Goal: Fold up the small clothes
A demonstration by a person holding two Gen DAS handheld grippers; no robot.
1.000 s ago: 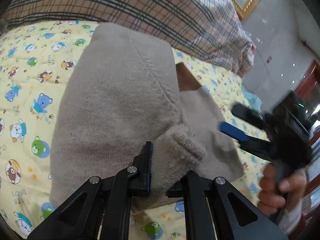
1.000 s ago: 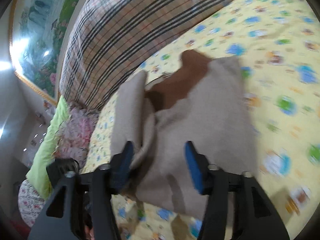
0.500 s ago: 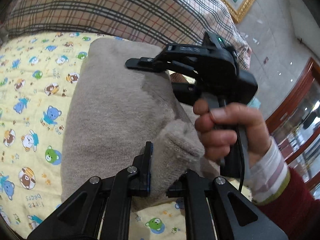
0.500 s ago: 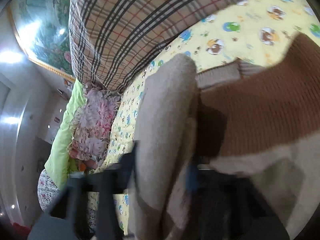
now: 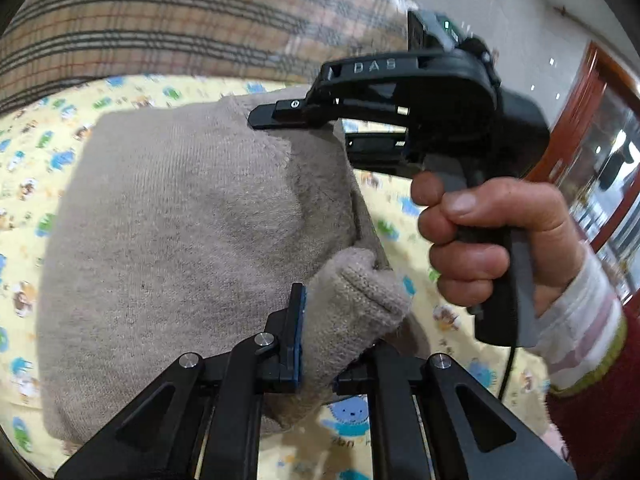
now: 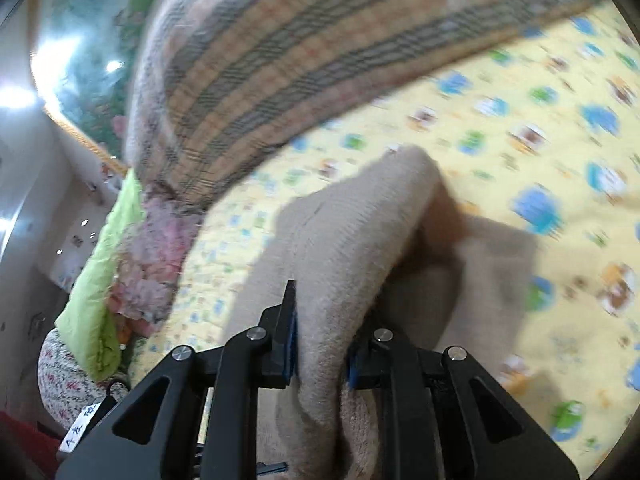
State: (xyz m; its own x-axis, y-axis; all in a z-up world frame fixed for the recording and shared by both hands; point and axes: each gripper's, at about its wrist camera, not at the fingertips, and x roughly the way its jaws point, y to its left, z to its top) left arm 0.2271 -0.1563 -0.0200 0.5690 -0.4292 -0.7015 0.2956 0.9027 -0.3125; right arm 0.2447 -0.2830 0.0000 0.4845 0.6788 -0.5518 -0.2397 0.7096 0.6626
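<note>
Lying across the yellow cartoon-print sheet (image 5: 400, 208) is the beige knit sweater (image 5: 180, 220), bunched up into a rounded mound with one edge lifted. My left gripper (image 5: 320, 344) is clamped down on a ribbed cuff (image 5: 356, 296), the fabric squeezed between its blue pads and poking out past the fingertips. My right gripper (image 6: 320, 344) is pinched tight on a thick fold of the same sweater (image 6: 352, 240), which runs up and away between its fingers. From the left wrist view the right one sits at the far side of the mound, its upper finger (image 5: 280, 114) resting on top of the knit, with my right hand (image 5: 488, 240) wrapped around the handle. Behind all that is a plaid blanket (image 5: 180, 24), and over on the bed's edge some lime-green bedding (image 6: 104, 272) and pink floral fabric (image 6: 148, 256).
</note>
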